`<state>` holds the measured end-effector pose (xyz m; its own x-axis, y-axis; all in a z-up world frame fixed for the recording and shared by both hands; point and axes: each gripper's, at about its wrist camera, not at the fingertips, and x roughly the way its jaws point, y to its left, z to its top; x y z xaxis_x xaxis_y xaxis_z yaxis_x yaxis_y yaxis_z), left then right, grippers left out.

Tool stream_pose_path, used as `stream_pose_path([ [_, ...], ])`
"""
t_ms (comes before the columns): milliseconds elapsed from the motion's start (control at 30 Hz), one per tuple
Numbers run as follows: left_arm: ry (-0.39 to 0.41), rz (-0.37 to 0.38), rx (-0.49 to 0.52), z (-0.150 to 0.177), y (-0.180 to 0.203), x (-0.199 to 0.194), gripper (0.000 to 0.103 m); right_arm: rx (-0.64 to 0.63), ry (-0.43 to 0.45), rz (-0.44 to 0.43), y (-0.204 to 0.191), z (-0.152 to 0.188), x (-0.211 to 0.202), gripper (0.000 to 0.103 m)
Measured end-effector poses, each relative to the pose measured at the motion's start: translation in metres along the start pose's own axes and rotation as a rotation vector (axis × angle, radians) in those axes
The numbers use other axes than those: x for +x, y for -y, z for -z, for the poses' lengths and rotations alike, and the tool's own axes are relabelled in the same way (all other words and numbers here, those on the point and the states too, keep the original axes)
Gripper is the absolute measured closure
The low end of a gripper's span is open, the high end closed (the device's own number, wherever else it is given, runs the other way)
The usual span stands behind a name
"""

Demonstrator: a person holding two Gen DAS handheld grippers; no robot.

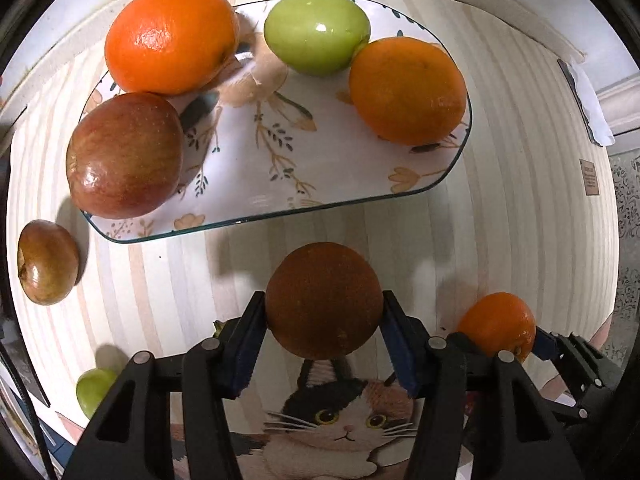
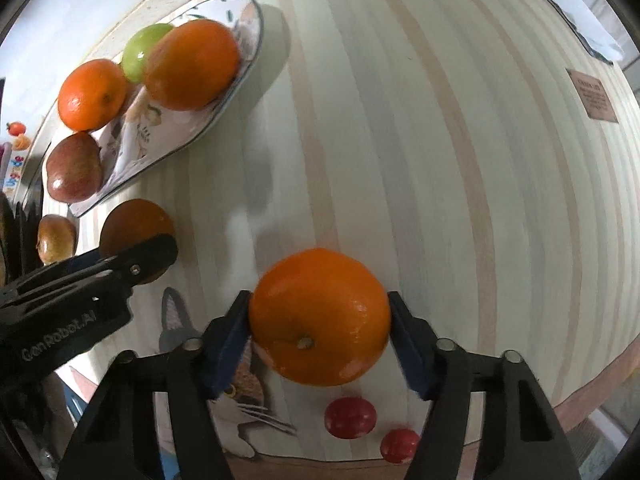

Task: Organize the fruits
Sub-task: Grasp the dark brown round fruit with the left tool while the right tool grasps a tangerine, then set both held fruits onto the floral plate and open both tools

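Note:
My left gripper (image 1: 323, 312) is shut on a dark orange (image 1: 323, 300) and holds it above the table, just short of the floral plate (image 1: 304, 184). The plate carries two oranges (image 1: 172, 38) (image 1: 408, 90), a green fruit (image 1: 316, 32) and a red apple (image 1: 124, 156). My right gripper (image 2: 319, 316) is shut on a bright orange (image 2: 319, 316) over the striped tablecloth; it also shows at the lower right of the left wrist view (image 1: 498, 326). The left gripper (image 2: 132, 258) shows at the left of the right wrist view.
A brownish fruit (image 1: 48, 262) lies left of the plate and a small green fruit (image 1: 94, 390) near the table's front left. Two small red fruits (image 2: 350, 416) (image 2: 400, 445) lie by the front edge. A cat picture (image 1: 344, 420) is on the cloth.

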<state>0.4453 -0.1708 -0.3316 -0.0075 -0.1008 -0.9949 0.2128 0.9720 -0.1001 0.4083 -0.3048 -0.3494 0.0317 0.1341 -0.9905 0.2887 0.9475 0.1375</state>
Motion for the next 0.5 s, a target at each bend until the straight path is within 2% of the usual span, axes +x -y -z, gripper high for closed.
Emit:
stream_pose_path([
  [133,0.020,0.009,-0.001,0.007,-0.004,-0.007,0.050,-0.021,0.008,0.014,-0.007,0.004,0.002,0.036],
  [300,0.041,0.025,-0.002,0.011,-0.013,-0.025,0.050,-0.014,0.007,-0.021,-0.008,0.008,0.001,0.037],
  [500,0.066,0.076,-0.059,0.014,-0.041,-0.053,0.050,-0.024,0.035,-0.065,-0.018,0.003,-0.013,0.037],
])
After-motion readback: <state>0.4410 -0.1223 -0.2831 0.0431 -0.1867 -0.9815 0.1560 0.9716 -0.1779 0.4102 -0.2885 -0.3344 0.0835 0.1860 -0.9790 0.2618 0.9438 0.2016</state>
